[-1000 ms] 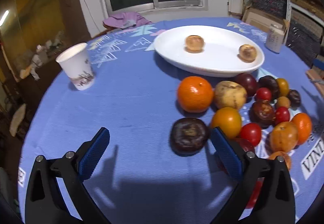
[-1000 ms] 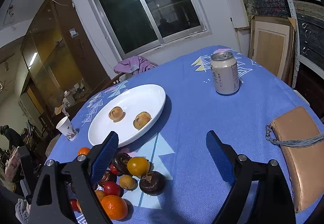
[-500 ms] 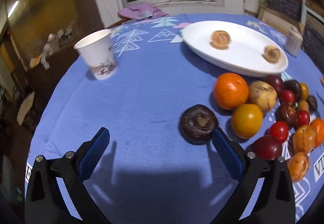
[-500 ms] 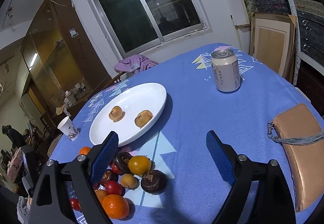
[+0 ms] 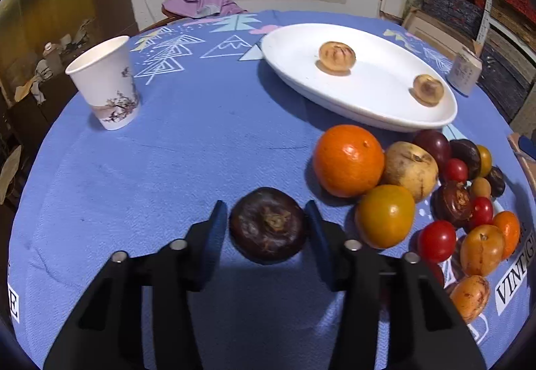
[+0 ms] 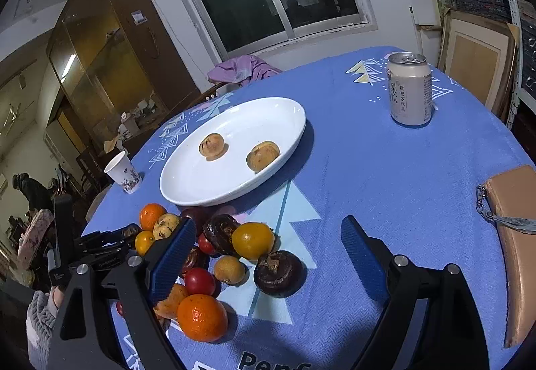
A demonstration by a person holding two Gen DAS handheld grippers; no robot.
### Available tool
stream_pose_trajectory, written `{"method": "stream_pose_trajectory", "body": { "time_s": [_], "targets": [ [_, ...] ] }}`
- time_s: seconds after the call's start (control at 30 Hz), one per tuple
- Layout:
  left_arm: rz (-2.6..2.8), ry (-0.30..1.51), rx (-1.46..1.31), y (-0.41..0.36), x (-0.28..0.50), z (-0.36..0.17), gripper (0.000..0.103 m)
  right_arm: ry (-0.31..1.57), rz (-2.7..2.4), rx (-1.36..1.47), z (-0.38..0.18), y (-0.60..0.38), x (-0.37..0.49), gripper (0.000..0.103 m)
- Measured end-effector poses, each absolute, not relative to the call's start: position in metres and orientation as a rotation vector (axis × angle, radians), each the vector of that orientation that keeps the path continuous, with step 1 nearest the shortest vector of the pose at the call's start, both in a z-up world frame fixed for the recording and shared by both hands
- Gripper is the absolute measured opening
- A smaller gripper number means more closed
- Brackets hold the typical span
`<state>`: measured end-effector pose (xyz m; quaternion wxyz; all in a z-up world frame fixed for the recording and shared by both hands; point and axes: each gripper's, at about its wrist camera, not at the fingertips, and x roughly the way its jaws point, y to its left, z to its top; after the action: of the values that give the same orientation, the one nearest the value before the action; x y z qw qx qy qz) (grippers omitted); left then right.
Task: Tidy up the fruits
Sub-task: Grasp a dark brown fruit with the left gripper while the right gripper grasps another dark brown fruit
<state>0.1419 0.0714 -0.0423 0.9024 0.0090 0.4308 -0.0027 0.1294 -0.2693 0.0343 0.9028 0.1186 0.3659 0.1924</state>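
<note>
Closing around a dark fruit (image 5: pixel 268 225), the left gripper (image 5: pixel 266 229) has its jaws pressed against both sides of it, low over the blue surface (image 5: pixel 187 149). Just right of it lies a heap of fruit: an orange (image 5: pixel 348 160), a tan one (image 5: pixel 410 170), a yellow one (image 5: pixel 385 215), small red ones. Behind the heap sits a white plate (image 5: pixel 368 92) with two brownish fruits (image 5: pixel 336 56); a paper cup (image 5: pixel 107 83) stands near the left edge.

From the right wrist, the right gripper (image 6: pixel 268 252) hangs with jaws wide apart, holding nothing, above the heap (image 6: pixel 221 246). The plate (image 6: pixel 187 182) lies beyond; a can (image 6: pixel 409 88) stands toward the far right edge, a tan purse (image 6: pixel 516 236) at the right edge.
</note>
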Motion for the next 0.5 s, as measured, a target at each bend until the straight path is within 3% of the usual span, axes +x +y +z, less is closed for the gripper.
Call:
{"method": "stream_pose_trajectory", "body": {
  "time_s": [0.3, 0.5],
  "targets": [
    [0.114, 0.864, -0.017, 0.09, 0.126, -0.037, 0.043, 0.81, 0.433, 0.217, 0.028, -0.263, 0.126, 0.089],
    [0.13, 0.878, -0.051, 0.099, 0.126, -0.038, 0.043, 0.887, 0.43, 0.171, 0.015, -0.255, 0.129, 0.081]
  ]
}}
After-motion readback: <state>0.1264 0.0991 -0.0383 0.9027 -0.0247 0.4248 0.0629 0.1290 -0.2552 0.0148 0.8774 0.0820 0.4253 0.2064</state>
